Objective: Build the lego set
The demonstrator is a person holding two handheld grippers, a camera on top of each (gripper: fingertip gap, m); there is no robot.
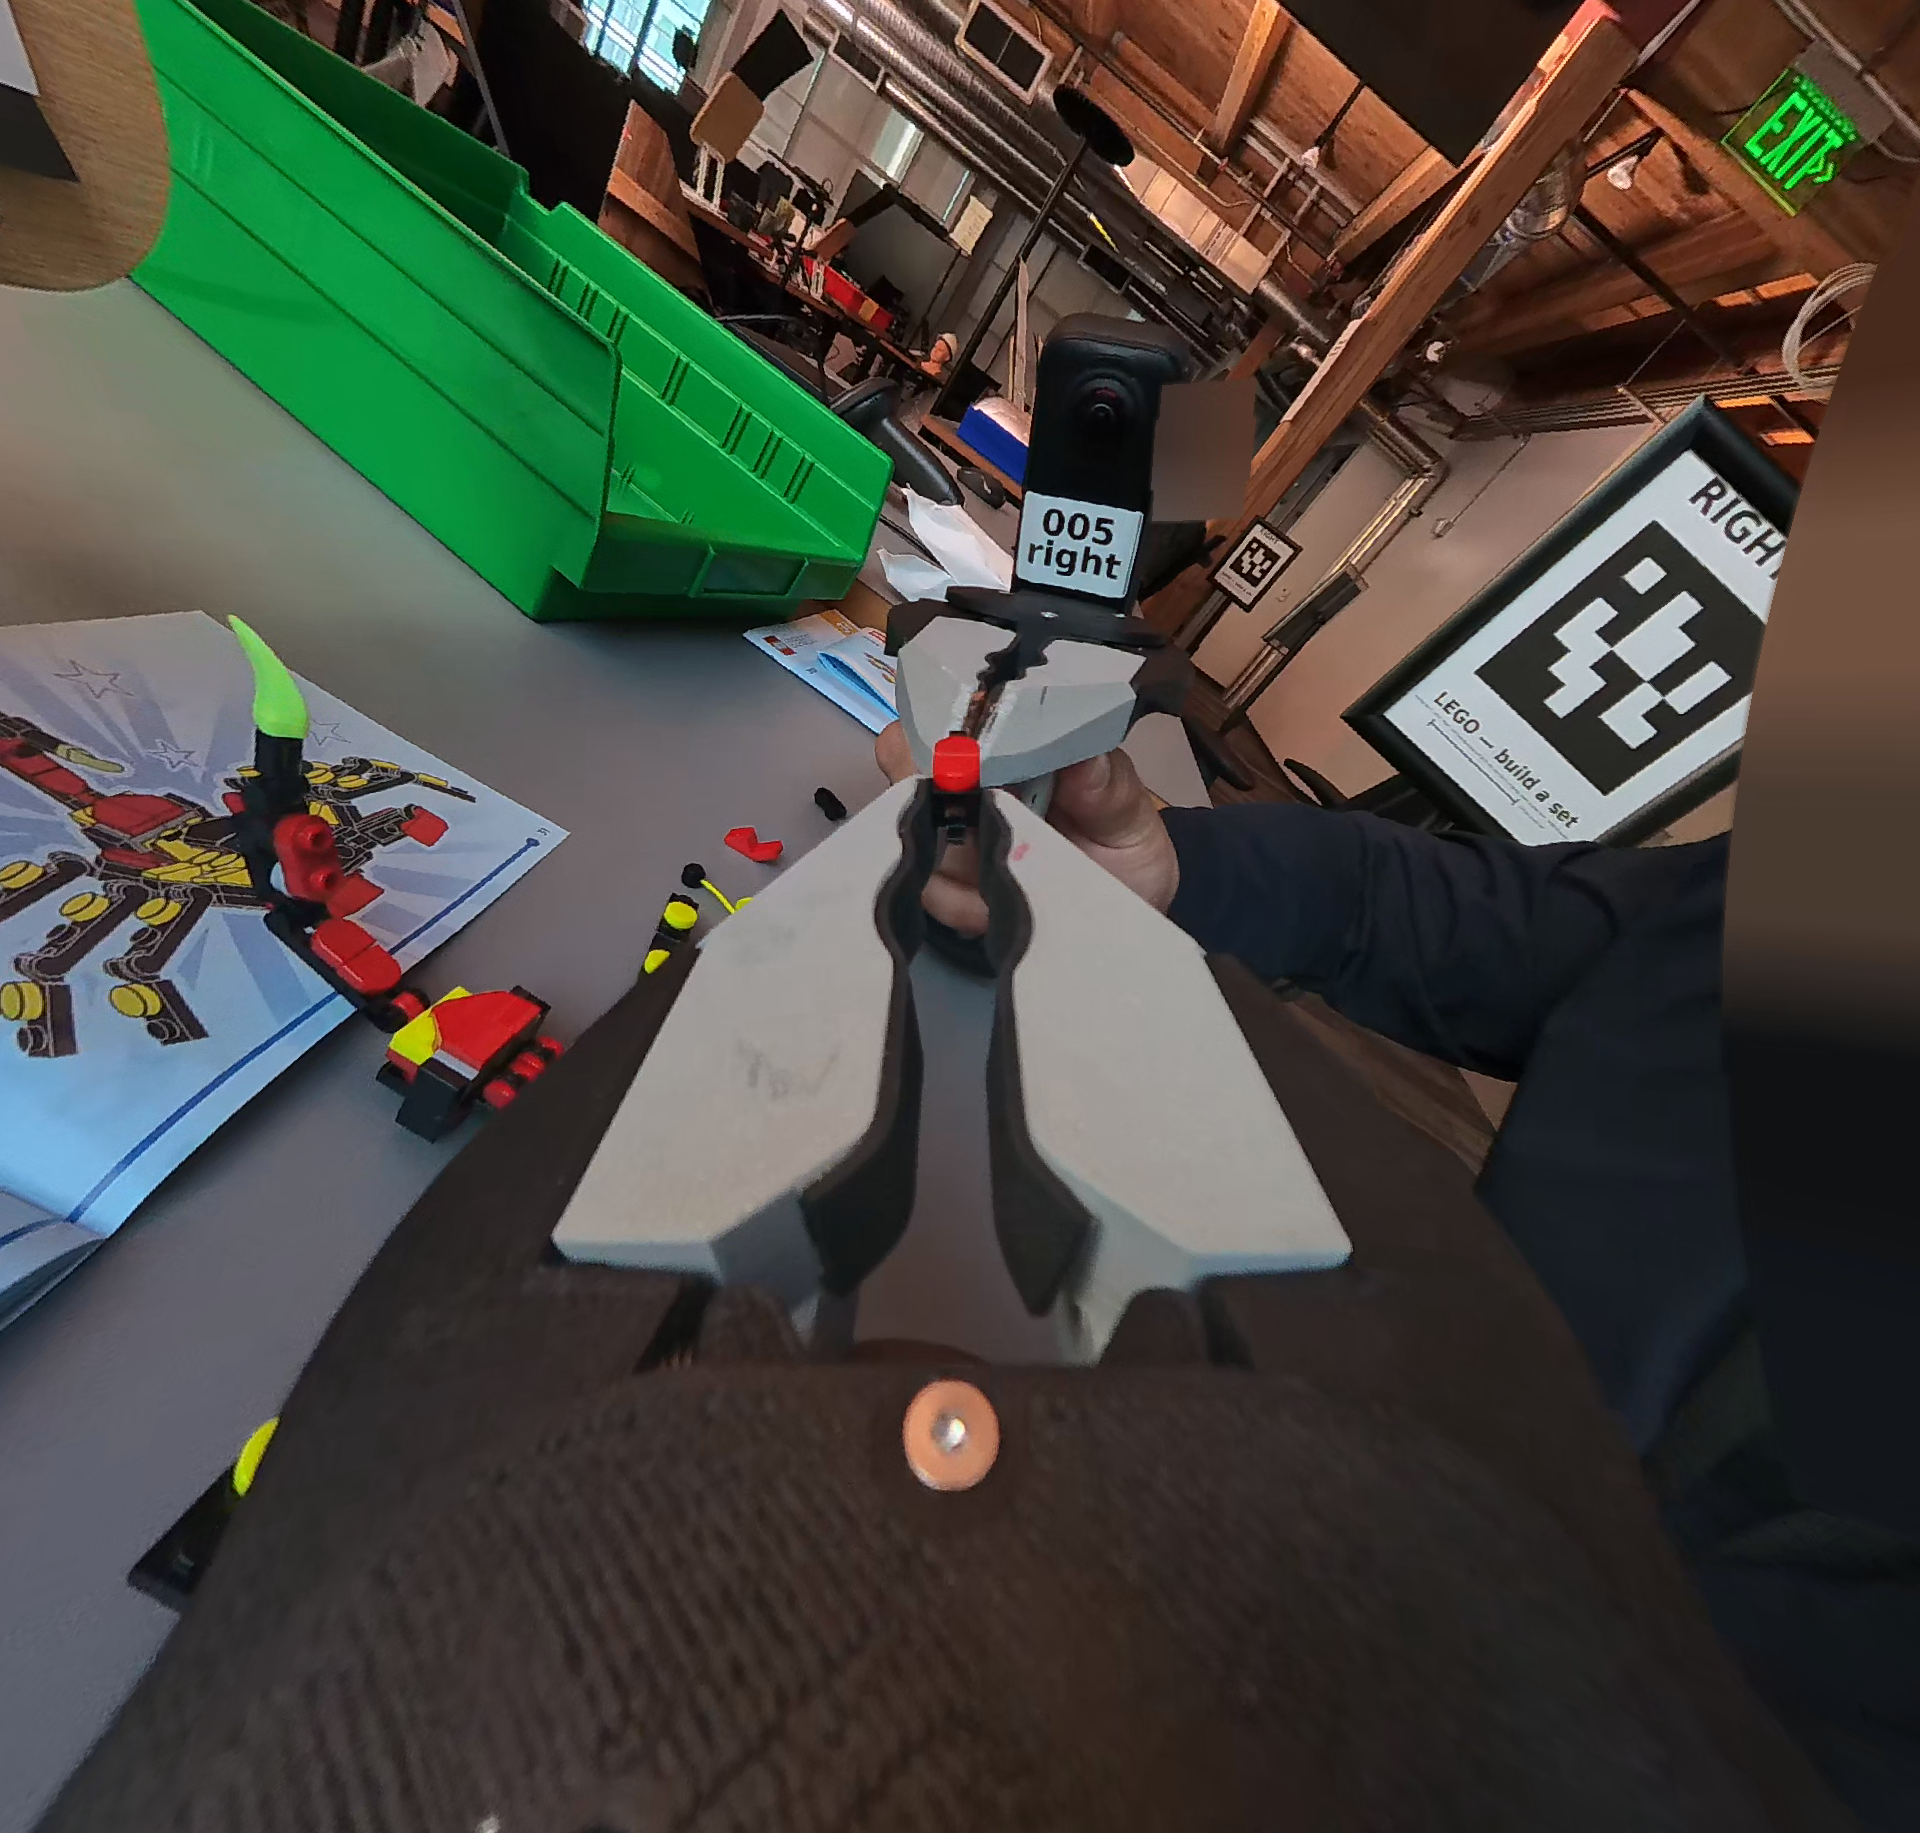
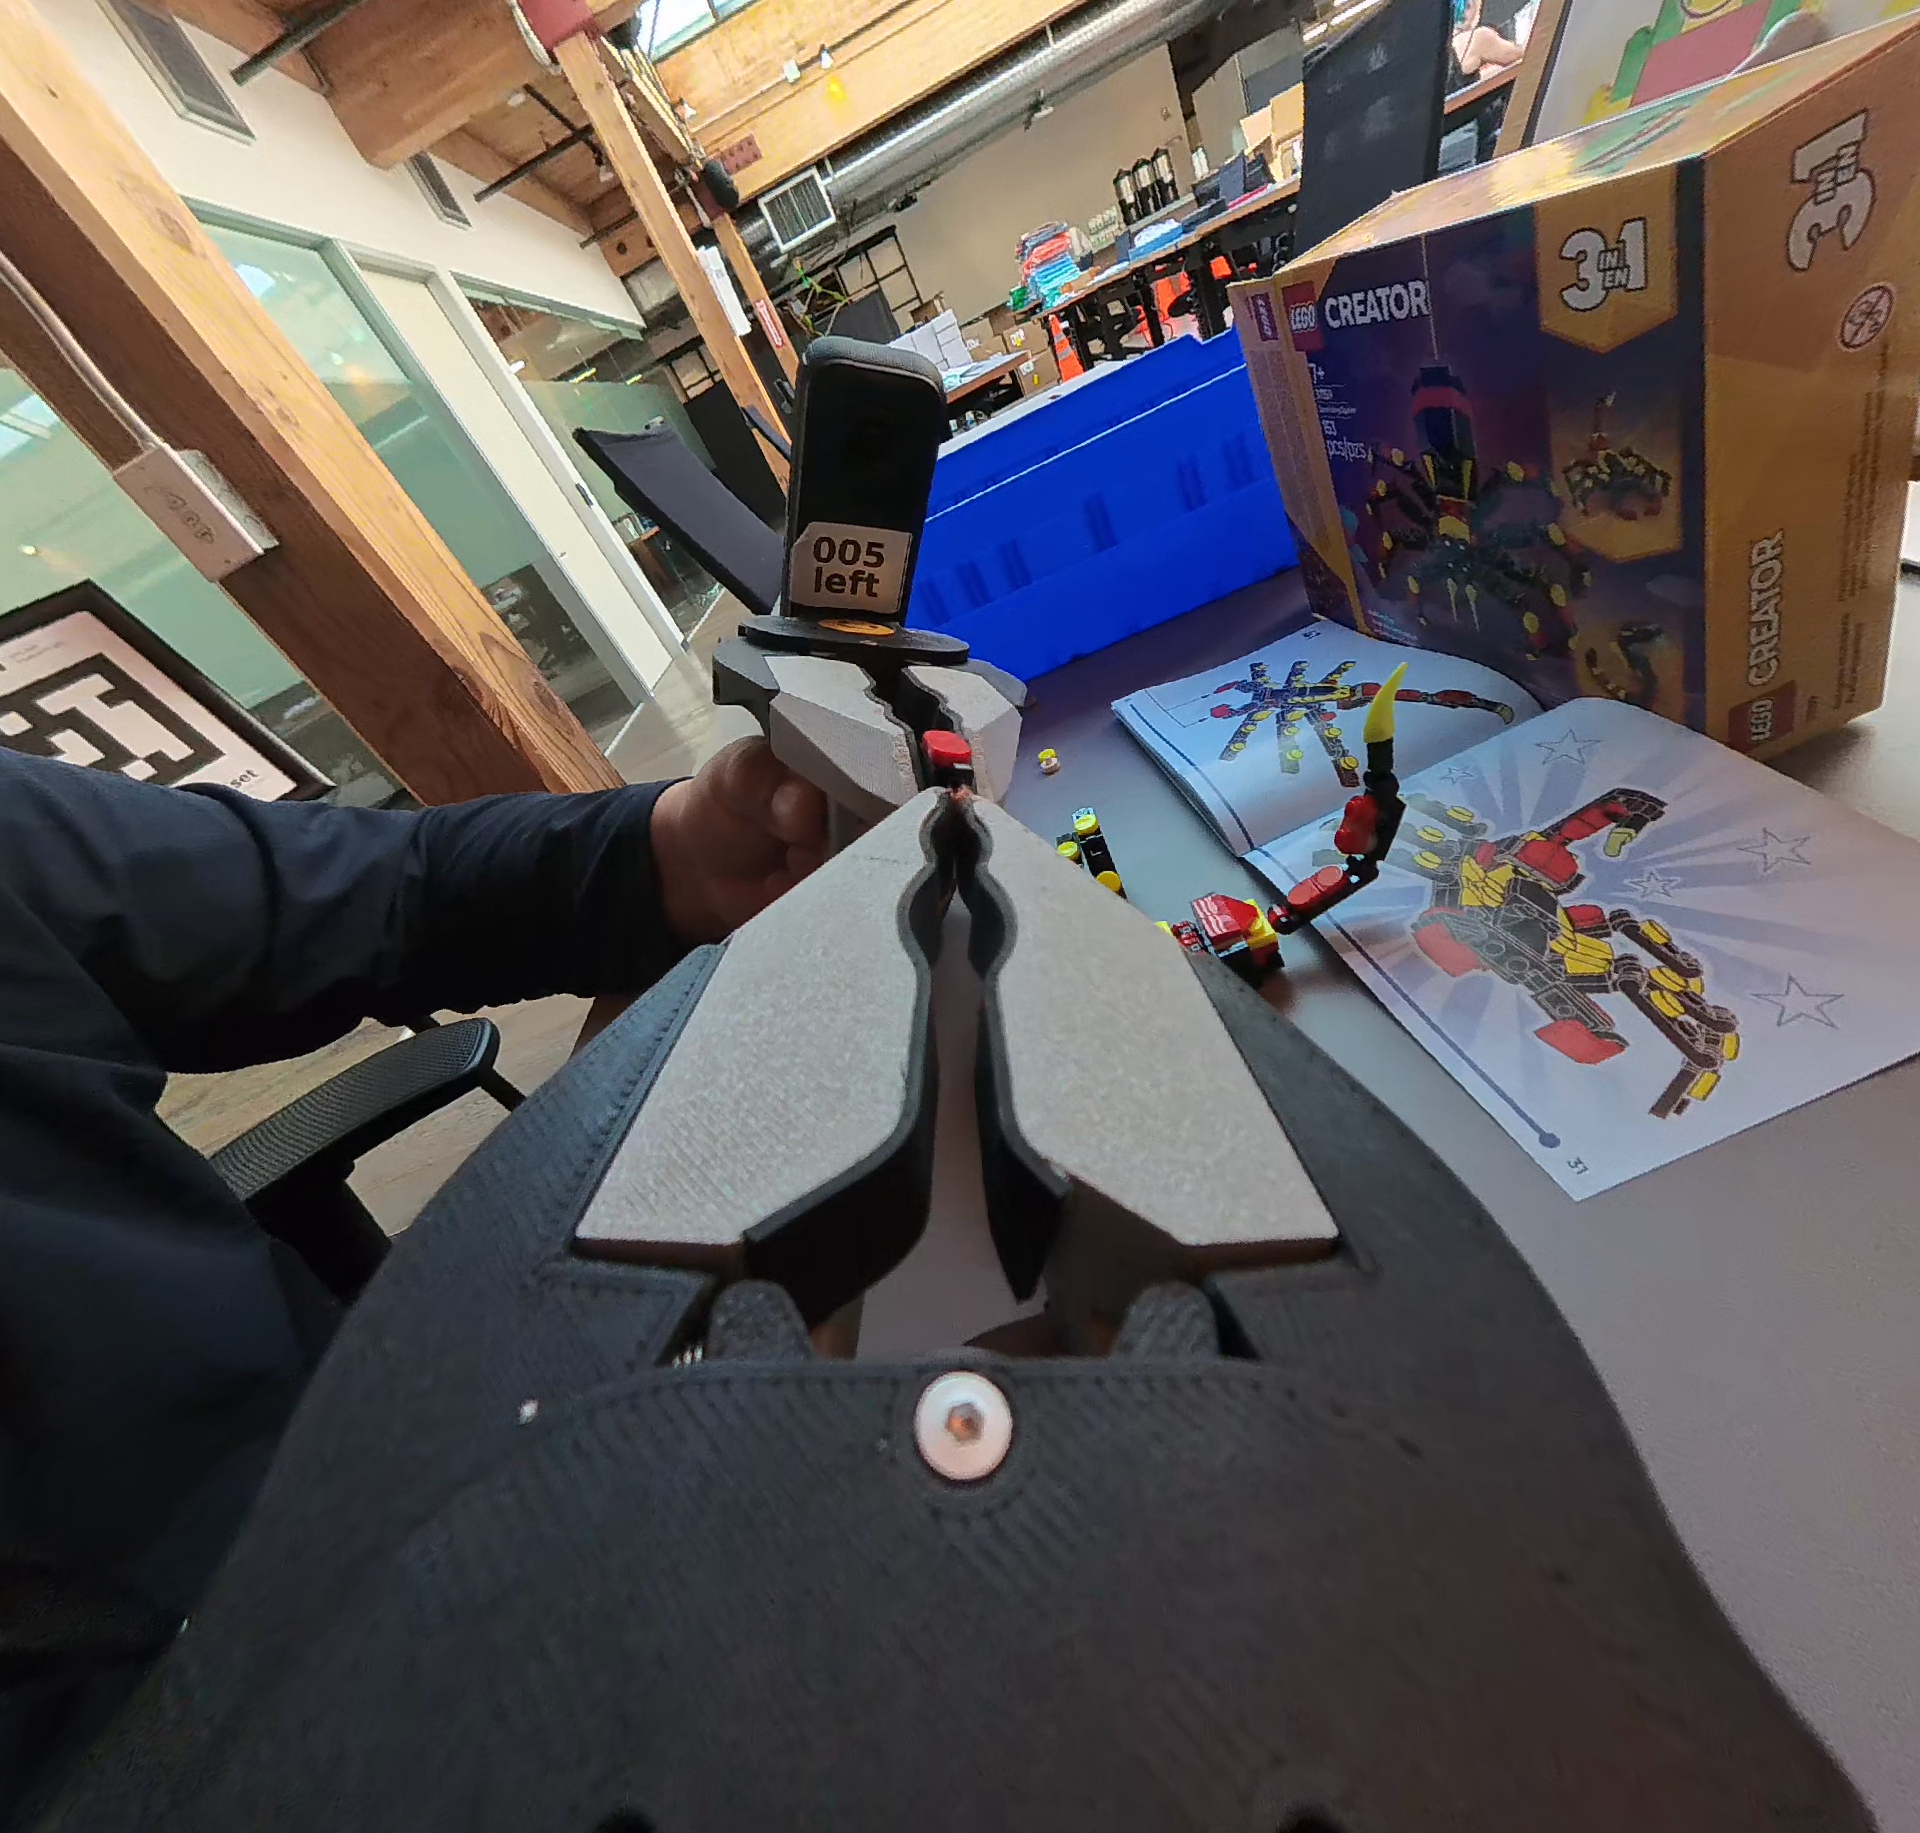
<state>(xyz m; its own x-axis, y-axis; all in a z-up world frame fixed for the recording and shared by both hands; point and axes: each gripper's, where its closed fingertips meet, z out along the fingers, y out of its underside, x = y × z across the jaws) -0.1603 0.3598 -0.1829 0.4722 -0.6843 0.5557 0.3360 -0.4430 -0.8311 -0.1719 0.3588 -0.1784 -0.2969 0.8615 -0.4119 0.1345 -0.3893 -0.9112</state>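
Left gripper and right gripper tip to tip, both clamped on red-black piece; tail left.

Beyond my fingers: long green plastic bin on the grey table; blue plastic bin opposite; framed black-and-white marker sign; black mesh chair

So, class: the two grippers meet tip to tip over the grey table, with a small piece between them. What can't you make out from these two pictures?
- Small red-and-black lego piece: both views, fingertips cover its black part; shape unclear.
- Which gripper holds it: right gripper and left gripper crowd it.
- Green plastic bin: left wrist view, its wall hides any contents.
- Small yellow-and-black bricks: right wrist view, too small to count.
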